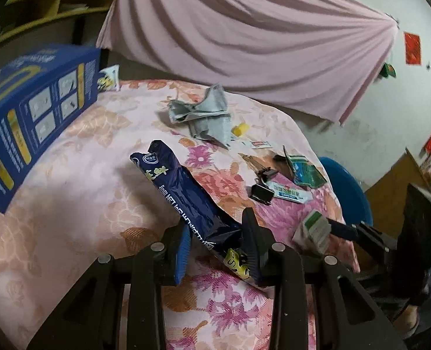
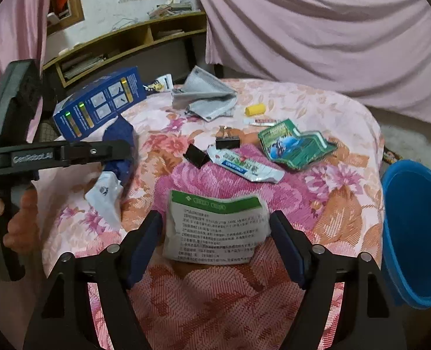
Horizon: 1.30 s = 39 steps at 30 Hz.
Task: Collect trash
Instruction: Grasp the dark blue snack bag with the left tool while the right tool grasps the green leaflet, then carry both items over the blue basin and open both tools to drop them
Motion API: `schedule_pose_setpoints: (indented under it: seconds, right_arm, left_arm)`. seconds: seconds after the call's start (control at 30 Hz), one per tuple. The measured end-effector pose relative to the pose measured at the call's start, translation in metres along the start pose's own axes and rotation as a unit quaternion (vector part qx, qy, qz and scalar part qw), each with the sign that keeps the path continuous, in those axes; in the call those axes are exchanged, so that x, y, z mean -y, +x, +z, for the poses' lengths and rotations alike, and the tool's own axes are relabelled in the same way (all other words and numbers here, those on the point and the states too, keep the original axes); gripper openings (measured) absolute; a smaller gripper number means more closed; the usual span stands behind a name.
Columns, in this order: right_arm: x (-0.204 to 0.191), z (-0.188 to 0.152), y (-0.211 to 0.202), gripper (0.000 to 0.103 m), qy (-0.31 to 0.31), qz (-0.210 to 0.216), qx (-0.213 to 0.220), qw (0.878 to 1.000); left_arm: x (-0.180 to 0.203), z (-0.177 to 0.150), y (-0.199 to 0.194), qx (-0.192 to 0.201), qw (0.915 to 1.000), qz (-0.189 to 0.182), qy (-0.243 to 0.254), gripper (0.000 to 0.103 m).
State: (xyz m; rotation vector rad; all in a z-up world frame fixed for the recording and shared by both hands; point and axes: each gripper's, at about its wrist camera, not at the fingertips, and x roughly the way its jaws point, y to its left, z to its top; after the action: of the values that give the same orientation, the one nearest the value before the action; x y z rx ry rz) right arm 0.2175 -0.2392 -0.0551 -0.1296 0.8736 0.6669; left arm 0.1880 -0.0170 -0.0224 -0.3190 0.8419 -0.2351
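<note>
My left gripper (image 1: 216, 234) is shut on a dark blue snack wrapper (image 1: 183, 192) and holds it tilted above the floral tablecloth (image 1: 84, 175). The same wrapper shows in the right wrist view (image 2: 119, 151), behind the left gripper's black body (image 2: 55, 154). My right gripper (image 2: 215, 234) stands open around a white leaflet with a green band (image 2: 218, 227); I cannot tell whether the pads touch it. It also shows in the left wrist view (image 1: 313, 230). More trash lies beyond: a green torn packet (image 2: 294, 145), a white-green wrapper (image 2: 244, 166) and a crumpled grey paper (image 2: 206, 96).
A blue bin (image 2: 416, 233) stands off the table's right edge. A big blue box (image 1: 25, 116) stands at the left of the table. Two black binder clips (image 2: 227, 141), a yellow roll (image 2: 256, 108) and a small white packet (image 2: 162, 83) lie on the cloth. Pink drapes hang behind.
</note>
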Motion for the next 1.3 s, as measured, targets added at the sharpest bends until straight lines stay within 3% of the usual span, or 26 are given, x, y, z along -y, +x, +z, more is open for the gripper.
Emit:
schedule_pose_setpoints:
  seconds: [0.37, 0.5, 0.63, 0.77, 1.0, 1.1, 1.3]
  right_arm:
    - [0.007, -0.002, -0.005, 0.066, 0.019, 0.000, 0.011, 1.000]
    - [0.011, 0.001, -0.019, 0.066, 0.032, -0.009, 0.057, 0.998]
    - [0.013, 0.003, -0.041, 0.066, 0.032, -0.047, 0.126, 0.990]
    - [0.021, 0.003, -0.067, 0.066, 0.042, -0.087, 0.206, 0.974]
    - [0.054, -0.006, -0.107, 0.067, 0.094, -0.140, 0.316, 0.934]
    - [0.069, -0.011, -0.120, 0.067, 0.112, -0.173, 0.346, 0.915]
    - [0.107, -0.025, -0.137, 0.067, 0.167, -0.223, 0.370, 0.886]
  left_arm:
    - [0.018, -0.003, -0.002, 0.026, 0.9988, 0.001, 0.040, 0.021]
    - [0.025, 0.001, -0.004, 0.049, 0.9978, -0.003, 0.044, 0.021]
    - [0.042, 0.012, -0.011, 0.089, 0.9942, -0.020, 0.056, 0.021]
    - [0.070, 0.023, -0.018, 0.138, 0.9855, -0.030, 0.095, 0.021]
    - [0.138, 0.034, -0.016, 0.212, 0.9531, -0.044, 0.212, 0.021]
    - [0.161, 0.038, -0.005, 0.216, 0.9447, -0.062, 0.238, 0.021]
    - [0.199, 0.043, 0.034, 0.192, 0.9391, -0.092, 0.270, 0.021]
